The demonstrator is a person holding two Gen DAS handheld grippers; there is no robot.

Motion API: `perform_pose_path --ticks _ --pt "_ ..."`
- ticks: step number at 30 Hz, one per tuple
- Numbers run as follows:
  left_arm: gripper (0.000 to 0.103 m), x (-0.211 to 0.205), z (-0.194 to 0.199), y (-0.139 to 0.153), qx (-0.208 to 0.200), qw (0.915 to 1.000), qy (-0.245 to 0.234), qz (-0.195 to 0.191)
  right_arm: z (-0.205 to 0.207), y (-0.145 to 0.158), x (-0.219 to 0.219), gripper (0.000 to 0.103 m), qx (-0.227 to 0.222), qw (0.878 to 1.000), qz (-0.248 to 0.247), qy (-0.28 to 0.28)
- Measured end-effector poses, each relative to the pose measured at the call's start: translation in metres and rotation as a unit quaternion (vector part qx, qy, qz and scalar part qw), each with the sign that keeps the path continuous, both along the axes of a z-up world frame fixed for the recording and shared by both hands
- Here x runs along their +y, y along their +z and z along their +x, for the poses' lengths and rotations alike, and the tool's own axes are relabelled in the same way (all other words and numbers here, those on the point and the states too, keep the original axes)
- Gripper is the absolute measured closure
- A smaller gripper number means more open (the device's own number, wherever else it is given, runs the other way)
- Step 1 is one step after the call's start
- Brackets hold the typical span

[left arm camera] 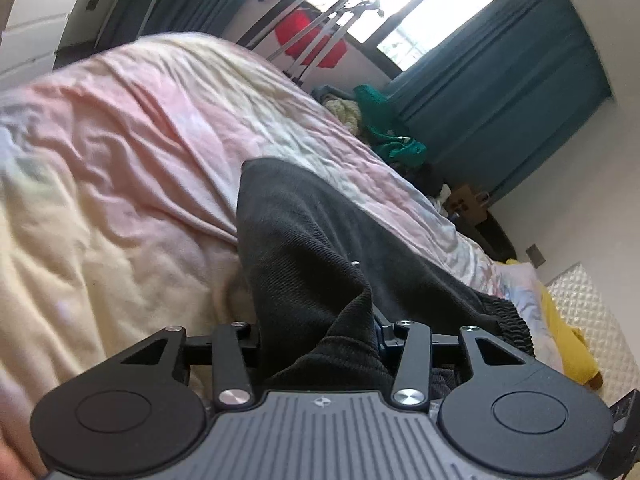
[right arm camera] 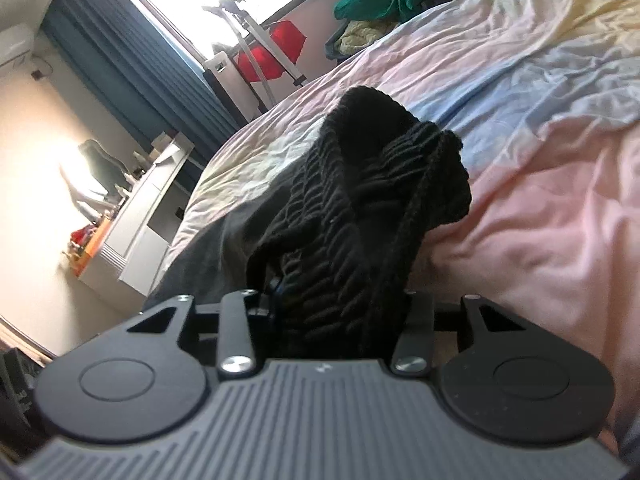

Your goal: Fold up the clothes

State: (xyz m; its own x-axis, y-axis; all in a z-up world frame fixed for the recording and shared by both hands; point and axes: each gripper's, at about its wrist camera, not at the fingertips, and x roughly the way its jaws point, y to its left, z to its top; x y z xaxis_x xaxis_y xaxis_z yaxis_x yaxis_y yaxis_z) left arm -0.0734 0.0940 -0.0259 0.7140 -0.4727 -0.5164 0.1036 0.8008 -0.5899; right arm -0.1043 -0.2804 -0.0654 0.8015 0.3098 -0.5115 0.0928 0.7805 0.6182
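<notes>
A black garment with an elastic ribbed waistband lies on the bed. In the left wrist view its smooth dark fabric (left arm camera: pixel 304 232) stretches away over the sheet, and my left gripper (left arm camera: pixel 352 312) is shut on a bunched fold of it; the fingertips are hidden by cloth. In the right wrist view the gathered waistband (right arm camera: pixel 360 200) rises in front of the camera, and my right gripper (right arm camera: pixel 340 304) is shut on it, fingers buried in the fabric.
The bed has a rumpled pink, cream and pale blue sheet (left arm camera: pixel 140 128). A pile of green and yellow clothes (left arm camera: pixel 384 128) lies at its far side. A drying rack with a red item (right arm camera: pixel 272 52) stands by the window. A white dresser (right arm camera: pixel 140 216) stands at the wall.
</notes>
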Motion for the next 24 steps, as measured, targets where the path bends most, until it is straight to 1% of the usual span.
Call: perform_pose_path --ticks 5,7,10,14,17,22,24 --pt "0.058 -0.023 -0.011 0.039 -0.011 0.9997 -0.003 0.021 -0.016 0.019 -0.020 0.058 0.001 1.000 0.024 -0.008" --pt "0.059 -0.041 -0.010 0.057 -0.017 0.9992 -0.009 0.035 -0.019 0.027 -0.033 0.059 -0.001 0.999 0.032 -0.015" --pt "0.059 -0.076 0.002 0.085 -0.022 0.9981 -0.022 0.052 -0.016 0.039 -0.065 0.059 0.000 0.998 0.056 -0.033" --pt "0.059 -0.150 0.038 0.115 -0.033 0.9951 -0.053 0.077 -0.003 0.056 -0.120 0.059 -0.007 0.995 0.068 -0.068" --pt "0.059 -0.211 0.075 0.124 -0.036 0.9933 -0.077 0.077 0.014 0.068 -0.170 0.059 -0.016 0.993 0.064 -0.101" --pt "0.059 -0.327 0.152 0.119 -0.044 0.9892 -0.126 0.061 0.051 0.084 -0.263 0.059 -0.028 0.985 0.038 -0.166" --pt "0.059 -0.373 0.181 0.110 -0.048 0.9871 -0.144 0.050 0.066 0.085 -0.298 0.059 -0.035 0.981 0.028 -0.191"
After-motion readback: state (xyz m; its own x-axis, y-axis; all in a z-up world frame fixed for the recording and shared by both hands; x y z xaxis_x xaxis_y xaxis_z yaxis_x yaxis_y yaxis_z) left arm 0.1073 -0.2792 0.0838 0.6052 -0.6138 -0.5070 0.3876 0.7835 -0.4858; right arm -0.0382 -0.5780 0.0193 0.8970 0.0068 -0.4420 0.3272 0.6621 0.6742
